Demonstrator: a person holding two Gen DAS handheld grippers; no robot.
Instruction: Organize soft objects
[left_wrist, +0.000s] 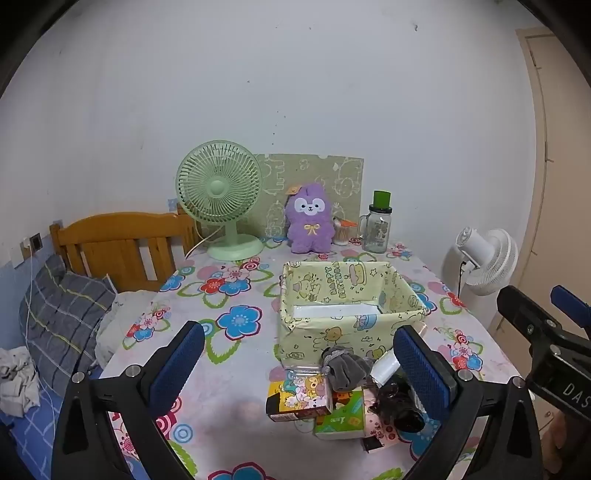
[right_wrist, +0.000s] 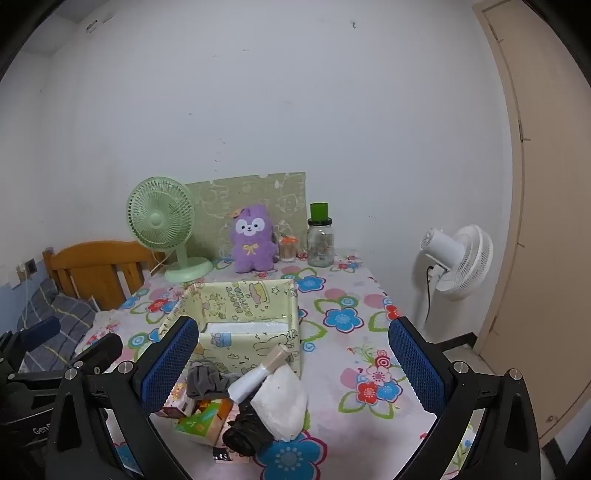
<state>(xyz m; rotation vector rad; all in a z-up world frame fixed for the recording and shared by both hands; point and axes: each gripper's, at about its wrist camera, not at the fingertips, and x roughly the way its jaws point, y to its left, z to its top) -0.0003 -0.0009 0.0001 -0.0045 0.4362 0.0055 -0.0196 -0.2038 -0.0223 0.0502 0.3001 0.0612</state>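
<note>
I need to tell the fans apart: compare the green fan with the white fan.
The green fan stands on the table, on a round base; the white fan stands beside the table on a pole. The green fan faces the camera, while the white fan shows its motor back. Both have round grilles and a cord.

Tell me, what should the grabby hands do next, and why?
Probably lower the right tool onto the grey cloth bundle at the top of the pile. Both tools are open and hold nothing, the box behind the pile looks empty, and the soft things still lie on the table in front of it.
</note>
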